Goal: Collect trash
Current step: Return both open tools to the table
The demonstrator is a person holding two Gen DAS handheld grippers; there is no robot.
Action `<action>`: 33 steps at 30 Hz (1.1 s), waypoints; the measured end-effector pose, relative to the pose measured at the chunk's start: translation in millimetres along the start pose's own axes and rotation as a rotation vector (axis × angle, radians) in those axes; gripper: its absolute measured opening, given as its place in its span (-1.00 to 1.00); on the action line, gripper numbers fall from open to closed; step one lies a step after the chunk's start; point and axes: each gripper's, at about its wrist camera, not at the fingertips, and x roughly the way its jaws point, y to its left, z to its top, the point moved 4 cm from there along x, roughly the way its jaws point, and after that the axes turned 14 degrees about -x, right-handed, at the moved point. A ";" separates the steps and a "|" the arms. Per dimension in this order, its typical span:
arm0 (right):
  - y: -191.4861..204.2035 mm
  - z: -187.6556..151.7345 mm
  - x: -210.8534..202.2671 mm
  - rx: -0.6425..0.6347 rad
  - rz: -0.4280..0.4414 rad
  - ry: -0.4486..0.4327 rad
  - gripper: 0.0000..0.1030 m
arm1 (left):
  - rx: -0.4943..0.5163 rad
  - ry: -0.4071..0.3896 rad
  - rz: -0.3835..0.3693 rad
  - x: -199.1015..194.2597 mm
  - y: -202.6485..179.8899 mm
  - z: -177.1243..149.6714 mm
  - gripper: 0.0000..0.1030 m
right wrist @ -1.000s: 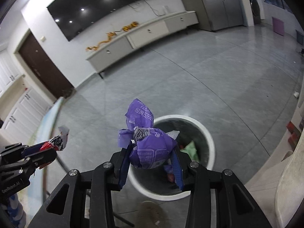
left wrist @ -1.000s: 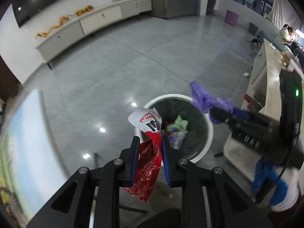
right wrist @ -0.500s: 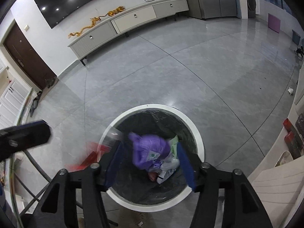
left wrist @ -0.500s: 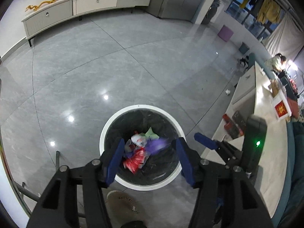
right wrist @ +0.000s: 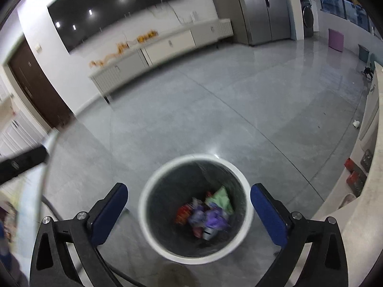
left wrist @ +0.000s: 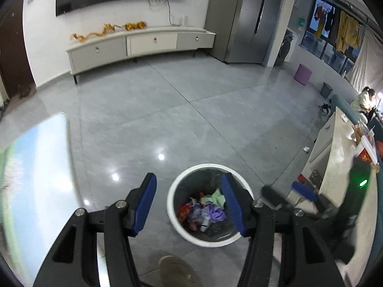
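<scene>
A white round trash bin [left wrist: 176, 224] with a dark liner stands on the grey floor; it also shows in the right wrist view [right wrist: 146, 224]. Inside lie a purple wrapper [left wrist: 215, 214] [right wrist: 213, 218], a red wrapper [left wrist: 184, 211] [right wrist: 182, 214] and a green piece [left wrist: 216, 197] [right wrist: 221, 197]. My left gripper [left wrist: 189, 202] is open and empty above the bin. My right gripper [right wrist: 189, 211] is open and empty above the bin. The right gripper also shows in the left wrist view [left wrist: 287, 195], just right of the bin.
A pale counter [left wrist: 342, 167] runs along the right with boxes on it. A light board [left wrist: 36, 174] stands at the left. A long white cabinet [left wrist: 134, 45] lines the far wall. A shoe tip [left wrist: 177, 272] shows at the bottom. A small white scrap [left wrist: 306, 149] lies by the counter.
Both grippers opened and dropped the red and the purple wrapper into the bin. Both then lifted and tilted up, so the bin sits lower in view.
</scene>
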 end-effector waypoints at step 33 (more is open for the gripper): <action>169.2 48.8 -135.9 -0.209 0.186 -0.314 1.00 | -0.231 -0.534 0.306 -245.7 153.7 -33.4 0.78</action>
